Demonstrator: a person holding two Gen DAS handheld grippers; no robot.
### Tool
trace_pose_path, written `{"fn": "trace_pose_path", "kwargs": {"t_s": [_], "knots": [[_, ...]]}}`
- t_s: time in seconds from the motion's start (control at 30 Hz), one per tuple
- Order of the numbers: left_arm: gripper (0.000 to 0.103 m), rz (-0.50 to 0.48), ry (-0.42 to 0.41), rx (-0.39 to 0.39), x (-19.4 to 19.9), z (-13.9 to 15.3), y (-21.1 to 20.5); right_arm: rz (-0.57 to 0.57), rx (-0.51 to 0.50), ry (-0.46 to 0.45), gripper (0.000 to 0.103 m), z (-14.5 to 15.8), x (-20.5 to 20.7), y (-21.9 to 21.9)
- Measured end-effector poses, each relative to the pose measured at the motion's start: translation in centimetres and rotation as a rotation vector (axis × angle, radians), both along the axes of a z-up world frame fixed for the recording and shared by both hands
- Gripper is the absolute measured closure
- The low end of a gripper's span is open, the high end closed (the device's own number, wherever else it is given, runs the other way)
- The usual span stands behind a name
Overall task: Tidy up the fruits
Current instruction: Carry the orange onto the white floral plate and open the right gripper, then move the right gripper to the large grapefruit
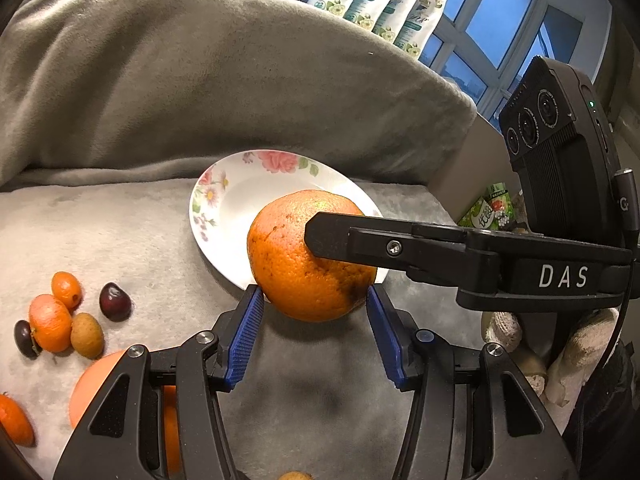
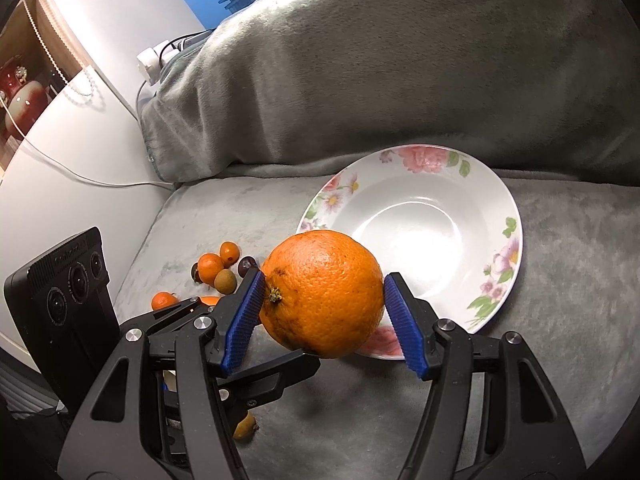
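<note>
A large orange (image 1: 310, 256) hangs above the near rim of a white flowered plate (image 1: 240, 200) on a grey blanket. My left gripper (image 1: 316, 300) has its blue pads (image 1: 248, 332) against the orange's two sides. My right gripper reaches in from the right, one black finger (image 1: 340, 236) lying across the orange. In the right wrist view the right gripper (image 2: 324, 312) holds the same orange (image 2: 324, 292) between its blue pads (image 2: 244, 320), in front of the plate (image 2: 500, 256). The left gripper's finger (image 2: 276, 372) shows under the orange.
Small fruits lie left on the blanket: kumquats (image 1: 66, 290), a tangerine (image 1: 50, 322), dark cherries (image 1: 115, 302), a longan (image 1: 87, 335) and a bigger orange fruit (image 1: 96, 388). A grey cushion (image 1: 200, 80) rises behind. Snack bags (image 1: 380, 0) stand by the window.
</note>
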State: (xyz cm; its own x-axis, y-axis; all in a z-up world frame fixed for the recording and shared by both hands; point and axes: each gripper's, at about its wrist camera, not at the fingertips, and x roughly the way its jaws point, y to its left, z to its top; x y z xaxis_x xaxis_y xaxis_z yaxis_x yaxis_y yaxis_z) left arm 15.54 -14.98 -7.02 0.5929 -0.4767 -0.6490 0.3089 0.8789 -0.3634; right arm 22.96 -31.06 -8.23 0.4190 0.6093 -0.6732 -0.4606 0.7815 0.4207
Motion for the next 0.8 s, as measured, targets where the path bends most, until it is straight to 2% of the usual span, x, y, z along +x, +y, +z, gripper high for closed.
{"fn": "trace_pose_path", "kwargs": {"t_s": [0.13, 0.17, 0.2, 0.3, 0.37, 0.7, 0.8], "knots": [[0.051, 0.008, -0.042, 0.014, -0.4, 0.9, 0.2, -0.029, -0.040, -0.044, 0.038, 0.6, -0.4, 0.0], [0.051, 0.007, -0.048, 0.019, -0.5, 1.1, 0.3, -0.034, -0.039, -0.046, 0.035, 0.7, -0.4, -0.1], [0.051, 0.003, -0.055, 0.024, -0.6, 1.3, 0.3, -0.044, -0.040, -0.050, 0.028, 0.8, -0.4, -0.3], [0.048, -0.008, -0.069, 0.037, -1.0, 1.6, 0.4, -0.075, -0.033, -0.079, 0.018, 1.4, -0.8, -0.9], [0.037, -0.009, -0.072, 0.045, -1.2, 1.7, 0.6, -0.089, -0.024, -0.089, 0.013, 1.8, -1.1, -1.3], [0.025, -0.007, -0.078, 0.046, -2.8, 2.2, 1.9, -0.120, -0.039, -0.141, 0.012, 2.9, -3.4, -1.5], [0.025, -0.005, -0.091, 0.052, -3.7, 2.6, 2.5, -0.127, -0.034, -0.150, 0.012, 3.1, -4.1, -1.8]]}}
